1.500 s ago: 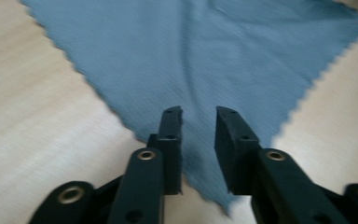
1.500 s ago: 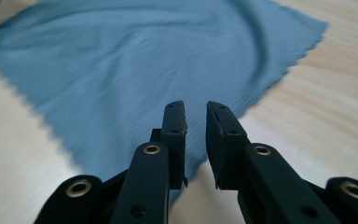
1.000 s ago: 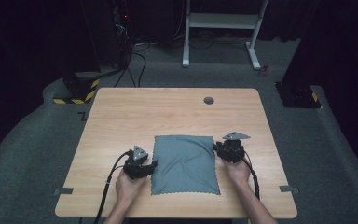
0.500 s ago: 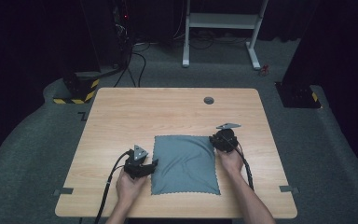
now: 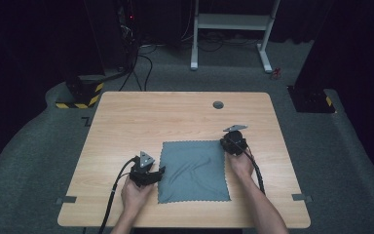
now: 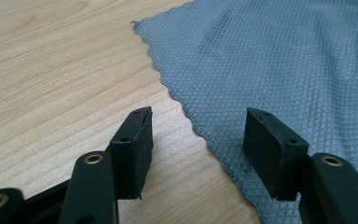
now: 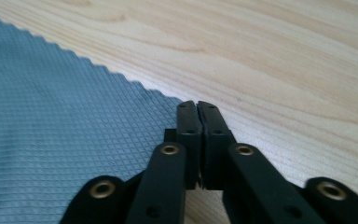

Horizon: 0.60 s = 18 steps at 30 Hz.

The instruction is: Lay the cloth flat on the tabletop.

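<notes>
**Two claws at the edges of a grey cloth**

The light wooden table [image 5: 126,126] carried a square grey waffle-textured cloth [image 5: 194,170], lying flat near the person's side with a few soft wrinkles and a scalloped hem. At the cloth's left edge, the left claw [image 6: 198,140] stood with its jaws spread wide apart; in the left gripper view one pad sat over bare wood and the other over the fabric, the hem running between them. In the high view the left hand [image 5: 135,195] held this claw just beside the cloth. A small dark round hole [image 5: 218,105] showed in the table's far part. At the cloth's far right corner, the right claw [image 7: 197,109] had its jaws pressed together, tips at the cloth's hem; whether fabric was pinched between them I cannot tell
</notes>
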### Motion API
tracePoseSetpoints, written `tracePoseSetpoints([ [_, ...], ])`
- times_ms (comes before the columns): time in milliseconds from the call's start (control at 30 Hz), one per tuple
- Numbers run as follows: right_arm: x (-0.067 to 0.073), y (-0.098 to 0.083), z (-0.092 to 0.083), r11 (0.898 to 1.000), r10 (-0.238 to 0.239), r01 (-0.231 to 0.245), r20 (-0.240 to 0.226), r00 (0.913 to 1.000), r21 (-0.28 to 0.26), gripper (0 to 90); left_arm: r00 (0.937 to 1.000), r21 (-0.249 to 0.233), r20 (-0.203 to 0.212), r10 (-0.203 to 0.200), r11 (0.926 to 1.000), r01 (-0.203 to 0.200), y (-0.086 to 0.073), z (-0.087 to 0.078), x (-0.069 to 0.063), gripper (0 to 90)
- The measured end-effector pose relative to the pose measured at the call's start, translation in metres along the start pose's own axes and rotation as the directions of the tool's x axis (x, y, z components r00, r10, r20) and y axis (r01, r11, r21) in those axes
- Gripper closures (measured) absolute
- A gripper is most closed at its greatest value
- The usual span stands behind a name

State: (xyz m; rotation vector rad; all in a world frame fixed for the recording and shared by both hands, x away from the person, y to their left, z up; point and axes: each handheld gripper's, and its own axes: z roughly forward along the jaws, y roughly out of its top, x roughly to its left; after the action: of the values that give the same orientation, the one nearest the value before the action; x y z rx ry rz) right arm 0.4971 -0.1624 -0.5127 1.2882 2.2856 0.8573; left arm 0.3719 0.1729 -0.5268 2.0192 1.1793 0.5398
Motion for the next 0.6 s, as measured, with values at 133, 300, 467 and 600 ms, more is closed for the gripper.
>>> tracePoseSetpoints([
  [133, -0.001, -0.004, -0.008, 0.999, 0.044, -0.044, 0.016, 0.9989, -0.032, 73.4, 0.9999, -0.003, 0.005, -0.011, 0.9999, 0.011, 0.0, 0.0, 0.001, 43.7],
  [300, 0.01, -0.021, -0.036, 0.995, 0.024, -0.031, -0.08, 0.9965, -0.096, 73.1, 0.9987, -0.004, 0.023, -0.047, 0.9989, 0.047, 0.005, 0.004, 0.008, 49.2],
  [467, 0.037, -0.048, -0.053, 0.994, -0.078, 0.064, -0.147, 0.986, -0.092, 73.1, 0.9997, 0.066, 0.002, -0.024, 0.9976, 0.024, 0.03, 0.023, 0.02, 48.8],
  [600, 0.048, -0.06, -0.06, 0.99, -0.108, 0.09, -0.168, 0.9798, -0.111, 71.9, 0.9978, 0.088, -0.017, -0.065, 0.9939, 0.066, 0.048, 0.039, 0.037, 48.9],
])
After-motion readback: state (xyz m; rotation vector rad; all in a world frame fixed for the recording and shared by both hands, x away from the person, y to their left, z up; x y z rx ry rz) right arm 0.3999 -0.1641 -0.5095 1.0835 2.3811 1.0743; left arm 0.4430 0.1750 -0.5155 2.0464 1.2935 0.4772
